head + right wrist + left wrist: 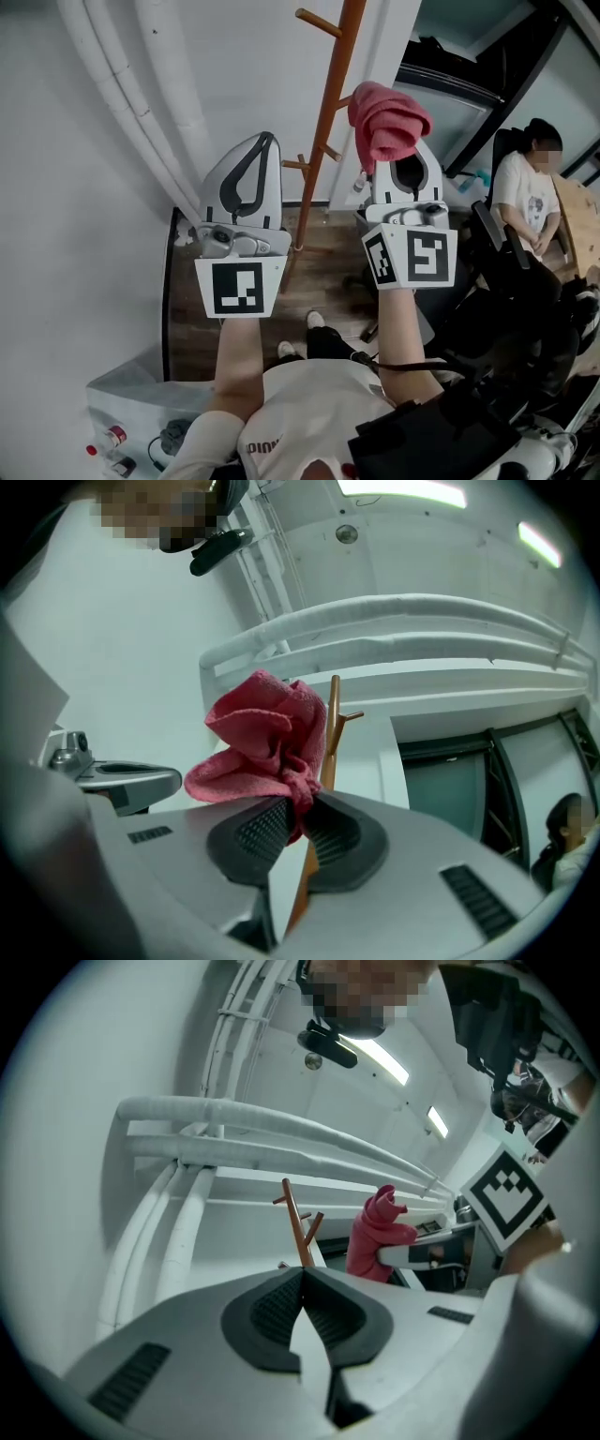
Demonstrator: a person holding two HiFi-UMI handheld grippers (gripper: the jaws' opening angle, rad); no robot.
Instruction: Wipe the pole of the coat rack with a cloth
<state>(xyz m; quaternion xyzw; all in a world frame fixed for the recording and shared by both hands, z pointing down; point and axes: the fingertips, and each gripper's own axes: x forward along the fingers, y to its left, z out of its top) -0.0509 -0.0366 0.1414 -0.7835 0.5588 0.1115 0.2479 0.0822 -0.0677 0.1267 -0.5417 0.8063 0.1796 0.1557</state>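
White wall [56, 141] and pipes [141, 112] back the pole [336, 84]; the right gripper [298, 817] pinches a red cloth [262, 738] just beside it, the left gripper [302, 1281] is closed on nothing, and a person [525, 192] sits nearby.

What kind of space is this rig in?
Likely an indoor office or lab corner. White insulated pipes run down a plain white wall. An orange-brown wooden coat rack stands on wood-plank flooring. A seated person is beside dark-framed glass partitions.

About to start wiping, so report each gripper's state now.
Left gripper: closed, nothing between its fingers.
Right gripper: closed on the crumpled pink terry cloth.
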